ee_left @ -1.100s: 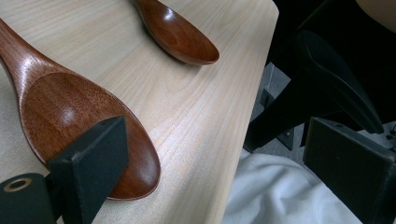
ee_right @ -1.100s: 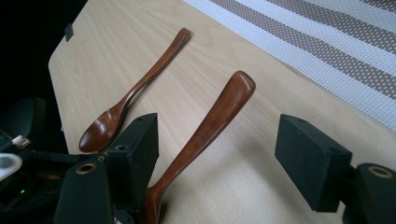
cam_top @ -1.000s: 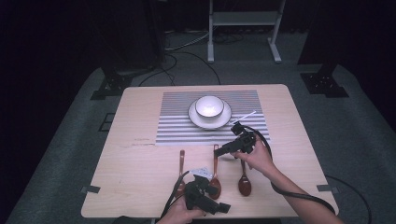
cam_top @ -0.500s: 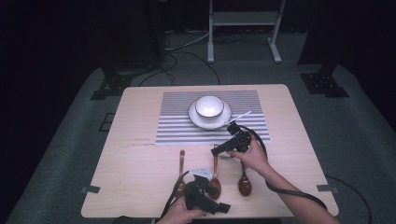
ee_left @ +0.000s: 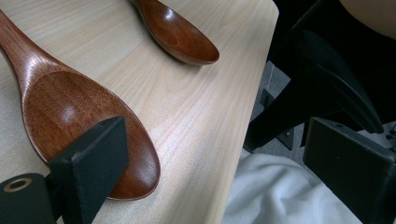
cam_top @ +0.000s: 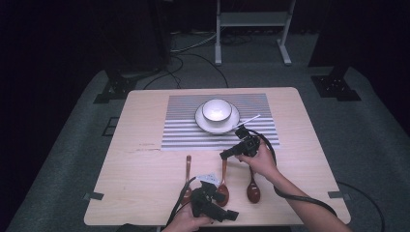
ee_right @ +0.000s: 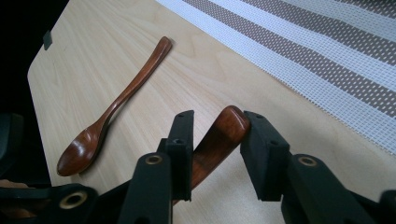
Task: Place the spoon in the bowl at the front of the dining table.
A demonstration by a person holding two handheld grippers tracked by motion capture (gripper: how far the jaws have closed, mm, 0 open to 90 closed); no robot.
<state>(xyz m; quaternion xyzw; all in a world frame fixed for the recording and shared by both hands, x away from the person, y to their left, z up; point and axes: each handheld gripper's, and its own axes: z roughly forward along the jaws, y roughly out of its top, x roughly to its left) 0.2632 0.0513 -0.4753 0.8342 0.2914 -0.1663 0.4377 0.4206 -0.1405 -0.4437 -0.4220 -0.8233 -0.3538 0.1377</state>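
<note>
Three brown wooden spoons lie on the pale table's near half: the left spoon [cam_top: 187, 170] [ee_right: 112, 112], the middle spoon [cam_top: 223, 182] and the right spoon [cam_top: 253, 189] [ee_left: 180, 35]. My right gripper [cam_top: 226, 154] [ee_right: 217, 126] is low over the middle spoon's handle [ee_right: 219, 135]. Its jaws have just been closing and straddle the handle tip, with a sliver of table still showing beside one pad. My left gripper [cam_top: 231, 213] [ee_left: 219, 135] rests at the near edge, wide open. One of its jaws is over the middle spoon's bowl [ee_left: 70, 116], the other past the table edge.
A white bowl [cam_top: 216, 110] on a white plate [cam_top: 200, 121] stands on the striped mat [cam_top: 179, 130] at the back, with a white stick [cam_top: 249, 119] beside it. The table's near edge [ee_left: 243, 121] drops to white cloth and dark chair parts.
My right gripper has edged slightly left and down at the middle spoon's handle. My left gripper and all three spoons have stayed put.
</note>
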